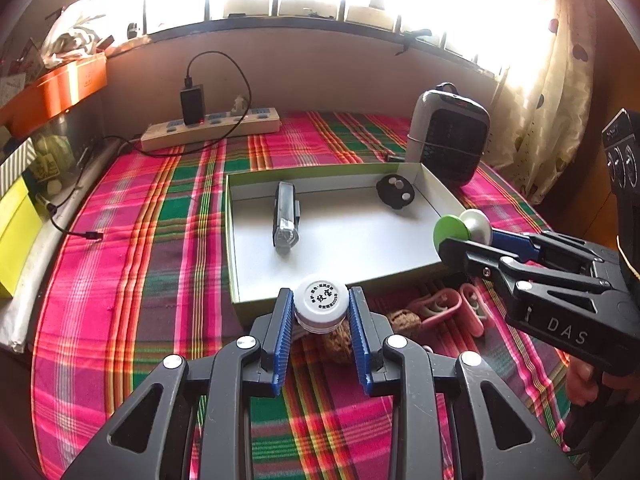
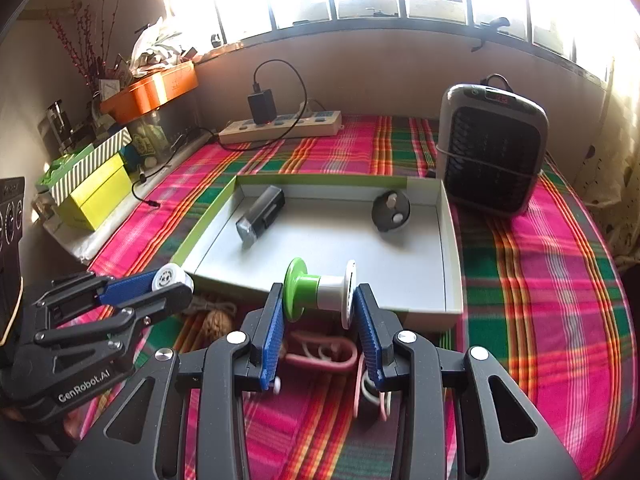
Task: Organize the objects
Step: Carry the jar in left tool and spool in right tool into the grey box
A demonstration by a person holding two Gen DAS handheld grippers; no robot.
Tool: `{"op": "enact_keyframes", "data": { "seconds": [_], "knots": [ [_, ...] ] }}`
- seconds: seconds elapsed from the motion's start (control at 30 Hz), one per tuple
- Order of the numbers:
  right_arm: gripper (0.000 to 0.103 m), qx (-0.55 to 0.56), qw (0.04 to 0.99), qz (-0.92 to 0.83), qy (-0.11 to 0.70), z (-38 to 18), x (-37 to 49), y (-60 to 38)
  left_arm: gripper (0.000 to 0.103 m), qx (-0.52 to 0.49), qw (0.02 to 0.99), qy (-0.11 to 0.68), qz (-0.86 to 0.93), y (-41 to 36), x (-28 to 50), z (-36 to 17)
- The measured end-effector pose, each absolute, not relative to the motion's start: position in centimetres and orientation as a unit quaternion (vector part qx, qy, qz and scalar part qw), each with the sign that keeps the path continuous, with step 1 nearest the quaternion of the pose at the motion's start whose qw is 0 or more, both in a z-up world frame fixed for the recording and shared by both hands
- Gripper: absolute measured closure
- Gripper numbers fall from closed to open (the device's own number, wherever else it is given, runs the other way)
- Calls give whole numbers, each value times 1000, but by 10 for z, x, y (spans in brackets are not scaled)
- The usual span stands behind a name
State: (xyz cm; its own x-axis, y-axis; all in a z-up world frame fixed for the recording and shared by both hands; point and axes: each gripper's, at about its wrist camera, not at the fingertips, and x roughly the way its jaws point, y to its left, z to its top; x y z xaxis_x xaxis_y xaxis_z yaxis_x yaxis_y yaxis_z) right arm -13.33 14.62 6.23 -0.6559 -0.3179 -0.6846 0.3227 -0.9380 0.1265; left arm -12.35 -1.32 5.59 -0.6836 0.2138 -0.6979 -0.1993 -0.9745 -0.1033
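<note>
Cap lettering (image 1: 321, 295) in left view only

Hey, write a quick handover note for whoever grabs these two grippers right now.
Left gripper: shut on a small white-capped bottle.
Right gripper: shut on a green-and-white spool.
Both are held near the open box's front edge.
Done: a grey cylinder and a black round disc lie in the box.
Left: box both held items, then the pink clips and walnuts on the cloth.
</note>
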Motion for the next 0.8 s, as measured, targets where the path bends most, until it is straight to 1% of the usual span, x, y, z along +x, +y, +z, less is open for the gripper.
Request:
{"op": "enact_keyframes", "data": {
  "seconds": [0.3,0.8],
  "knots": [
    [67,380,202,-903,11,65,-178,136,78,-384,109,-11,917,-12,-152,54],
    [67,422,214,-880,37,39,-245,112,78,-410,110,-11,906,-8,-187,34]
  ]
}}
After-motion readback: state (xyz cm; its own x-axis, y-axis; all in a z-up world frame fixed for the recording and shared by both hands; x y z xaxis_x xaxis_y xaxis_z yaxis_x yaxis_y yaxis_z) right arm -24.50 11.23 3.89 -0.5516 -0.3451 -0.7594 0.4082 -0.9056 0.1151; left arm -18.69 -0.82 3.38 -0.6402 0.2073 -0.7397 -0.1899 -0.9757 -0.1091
